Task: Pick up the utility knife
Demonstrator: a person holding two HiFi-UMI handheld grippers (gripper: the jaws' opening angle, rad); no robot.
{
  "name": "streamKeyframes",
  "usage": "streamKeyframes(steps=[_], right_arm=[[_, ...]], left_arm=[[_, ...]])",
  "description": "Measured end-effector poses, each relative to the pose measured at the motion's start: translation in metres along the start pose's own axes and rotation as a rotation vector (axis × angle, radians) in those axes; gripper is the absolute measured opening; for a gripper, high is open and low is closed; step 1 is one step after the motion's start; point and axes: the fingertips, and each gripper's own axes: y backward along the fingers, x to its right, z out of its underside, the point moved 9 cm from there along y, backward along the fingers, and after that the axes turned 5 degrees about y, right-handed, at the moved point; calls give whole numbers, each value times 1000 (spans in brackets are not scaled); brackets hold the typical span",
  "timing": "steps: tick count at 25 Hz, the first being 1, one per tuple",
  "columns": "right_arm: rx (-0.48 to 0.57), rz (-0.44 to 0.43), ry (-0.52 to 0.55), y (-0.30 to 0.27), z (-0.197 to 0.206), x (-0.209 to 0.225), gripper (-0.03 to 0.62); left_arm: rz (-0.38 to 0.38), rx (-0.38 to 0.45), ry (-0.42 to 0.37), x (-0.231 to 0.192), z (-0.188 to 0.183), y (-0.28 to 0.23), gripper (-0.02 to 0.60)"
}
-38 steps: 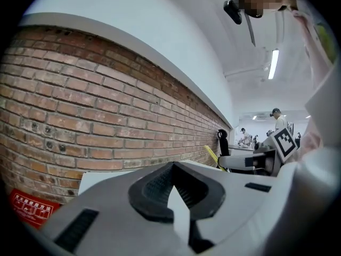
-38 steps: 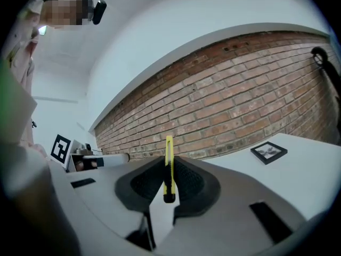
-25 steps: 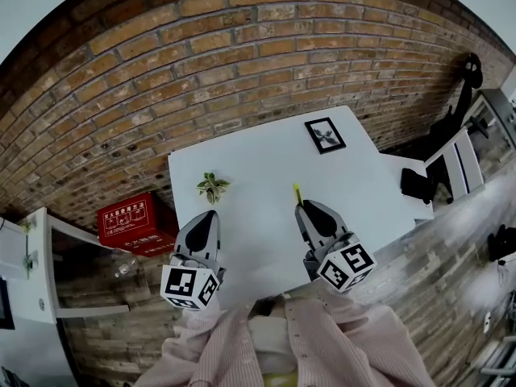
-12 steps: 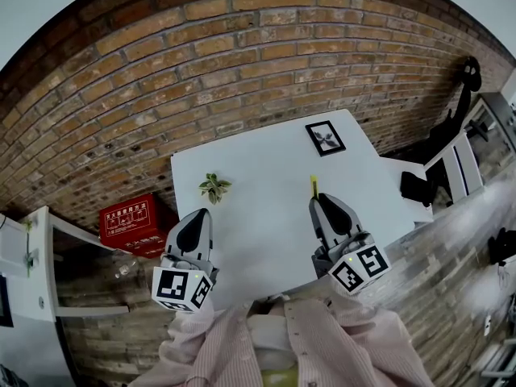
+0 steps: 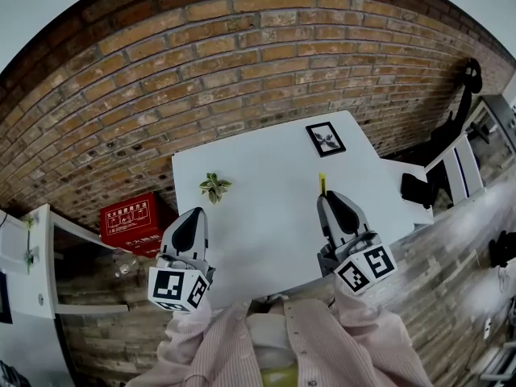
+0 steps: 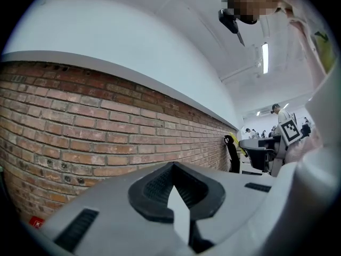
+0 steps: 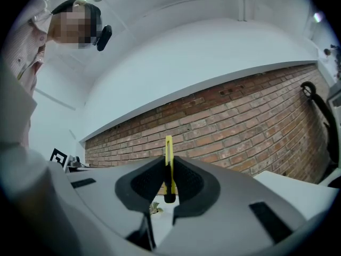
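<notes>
The utility knife (image 5: 322, 184) is slim, yellow and black. My right gripper (image 5: 330, 198) is shut on it above the white table (image 5: 258, 168), and its yellow end sticks out past the fingertips toward the brick wall. In the right gripper view the knife (image 7: 169, 164) stands on edge between the black pads, with the right gripper (image 7: 169, 176) closed against both its sides. My left gripper (image 5: 196, 214) hovers over the table's near left edge. In its own view the left gripper (image 6: 173, 169) has its tips together and holds nothing.
A small leafy plant (image 5: 214, 187) sits on the table's left part and a black picture frame (image 5: 325, 138) at its far right corner. A red box (image 5: 129, 218) lies on the floor to the left. A dark object (image 5: 415, 187) rests on a side surface at the right.
The right gripper, with the knife in it, has shifted right and toward the wall in the head view. The left gripper has drifted slightly to the left.
</notes>
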Motion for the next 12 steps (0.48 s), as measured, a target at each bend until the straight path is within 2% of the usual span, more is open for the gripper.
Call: streamKeyframes(steps=[12], right_arm=[[-14, 8, 12, 4, 1, 7, 52]], left_arm=[[-28, -26, 8, 2, 5, -2, -8]])
